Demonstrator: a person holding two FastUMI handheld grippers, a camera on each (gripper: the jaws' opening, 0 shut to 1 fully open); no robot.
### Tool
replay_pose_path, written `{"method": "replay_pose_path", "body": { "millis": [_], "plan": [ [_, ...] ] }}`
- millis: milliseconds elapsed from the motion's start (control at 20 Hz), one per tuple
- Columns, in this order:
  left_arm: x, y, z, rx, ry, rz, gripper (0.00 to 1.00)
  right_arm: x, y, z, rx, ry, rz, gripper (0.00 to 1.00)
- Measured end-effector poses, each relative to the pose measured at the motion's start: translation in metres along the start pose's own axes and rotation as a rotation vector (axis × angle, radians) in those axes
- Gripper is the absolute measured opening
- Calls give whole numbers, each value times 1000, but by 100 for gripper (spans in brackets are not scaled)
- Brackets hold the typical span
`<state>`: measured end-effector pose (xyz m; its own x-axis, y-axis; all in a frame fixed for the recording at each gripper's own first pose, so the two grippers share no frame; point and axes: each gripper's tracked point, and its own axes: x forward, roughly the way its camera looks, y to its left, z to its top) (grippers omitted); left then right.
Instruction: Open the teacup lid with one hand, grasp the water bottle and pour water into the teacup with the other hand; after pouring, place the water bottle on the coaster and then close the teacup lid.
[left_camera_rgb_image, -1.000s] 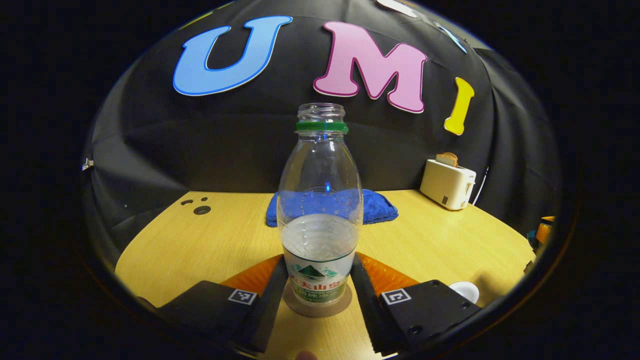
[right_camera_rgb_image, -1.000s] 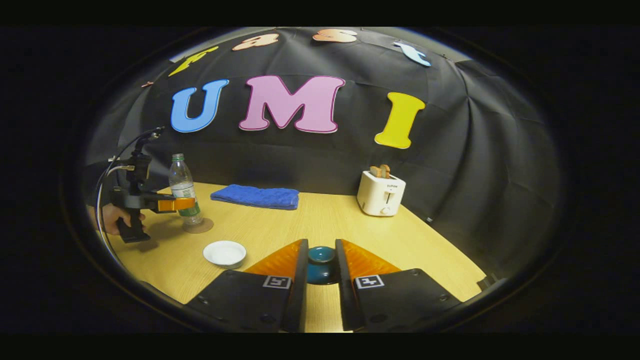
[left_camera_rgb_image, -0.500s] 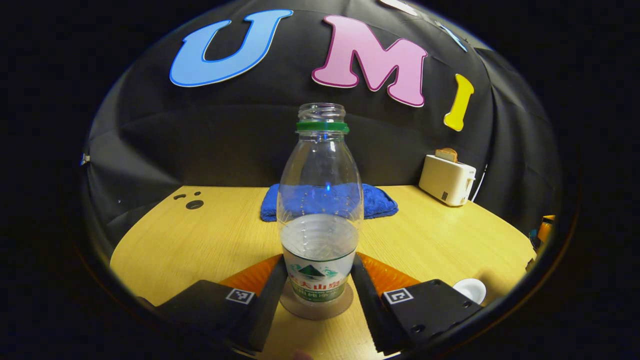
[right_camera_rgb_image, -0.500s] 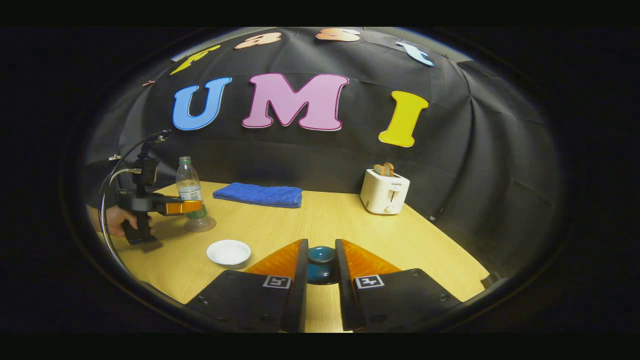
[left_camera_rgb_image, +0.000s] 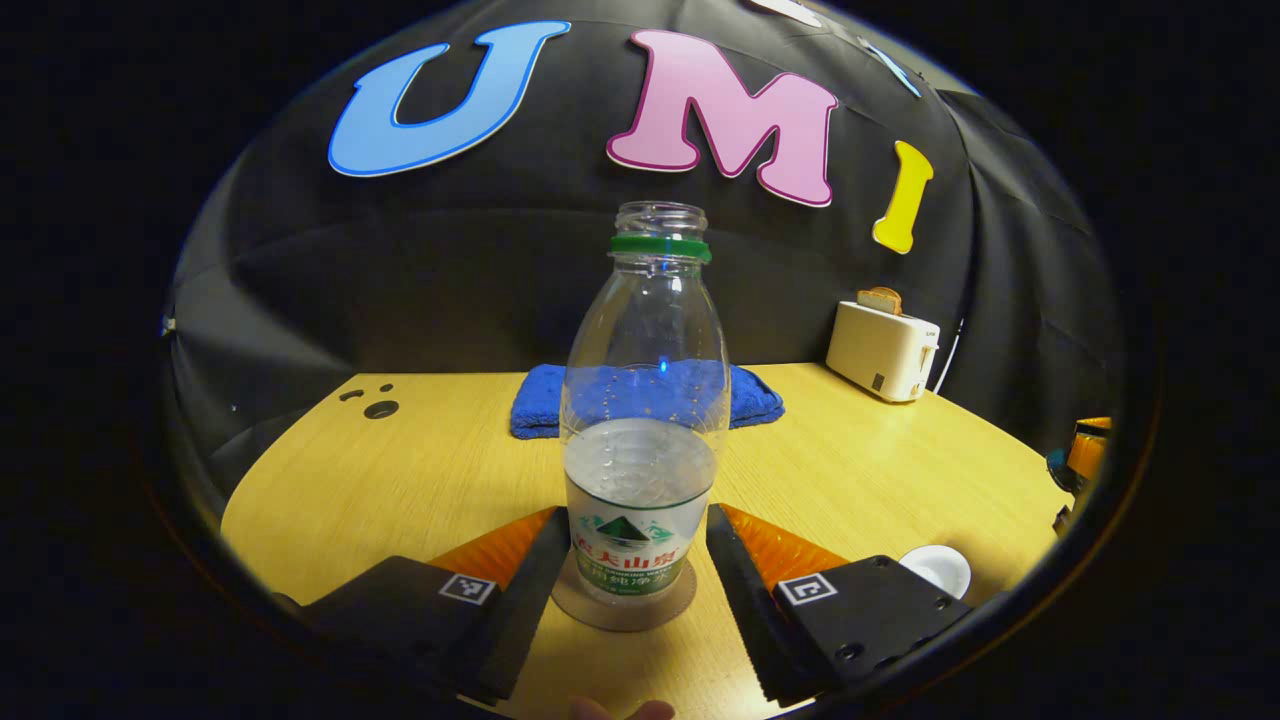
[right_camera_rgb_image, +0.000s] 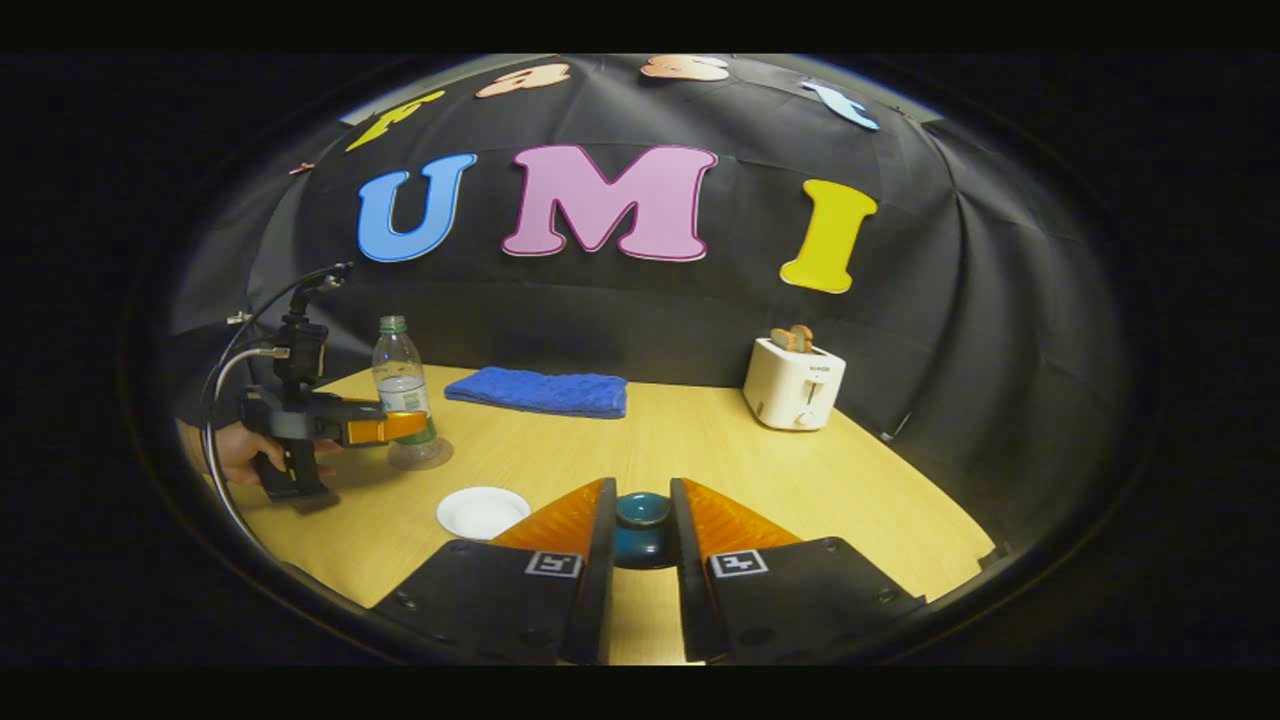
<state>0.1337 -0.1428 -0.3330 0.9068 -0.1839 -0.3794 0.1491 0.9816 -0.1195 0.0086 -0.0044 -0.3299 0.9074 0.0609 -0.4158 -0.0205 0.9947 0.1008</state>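
From my right gripper view, water bottle (right_camera_rgb_image: 398, 375) stands on coaster (right_camera_rgb_image: 420, 455) far left, towel (right_camera_rgb_image: 538, 392) behind, toaster (right_camera_rgb_image: 794, 383) right, saucer (right_camera_rgb_image: 482, 511) nearer

We see the right gripper (right_camera_rgb_image: 640, 535) closed on a dark teal ceramic teacup lid (right_camera_rgb_image: 641, 510) above the pale wooden table (right_camera_rgb_image: 700, 450). A round white saucer (right_camera_rgb_image: 483, 511) lies to its left. Farther left, the left gripper (right_camera_rgb_image: 395, 428), held by a hand (right_camera_rgb_image: 235, 452), flanks a clear plastic water bottle (right_camera_rgb_image: 400, 385) standing upright on a round coaster (right_camera_rgb_image: 420, 455). Behind lie a folded blue towel (right_camera_rgb_image: 538, 391) and a white toaster (right_camera_rgb_image: 795, 388).
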Motion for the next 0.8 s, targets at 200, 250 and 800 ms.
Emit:
{"method": "replay_pose_path", "body": {
  "millis": [200, 250, 800],
  "plan": [
    [-17, 1, -10, 44, 10, 3, 88, 13, 33, 1, 19, 0, 68, 27],
    [-23, -1, -13, 44, 13, 2, 88, 17, 42, 0, 21, 0, 85, 31],
    [-92, 14, -34, -42, 42, 52, 88, 48, 109, -32, 21, 35, 213, 27]
  ]
}}
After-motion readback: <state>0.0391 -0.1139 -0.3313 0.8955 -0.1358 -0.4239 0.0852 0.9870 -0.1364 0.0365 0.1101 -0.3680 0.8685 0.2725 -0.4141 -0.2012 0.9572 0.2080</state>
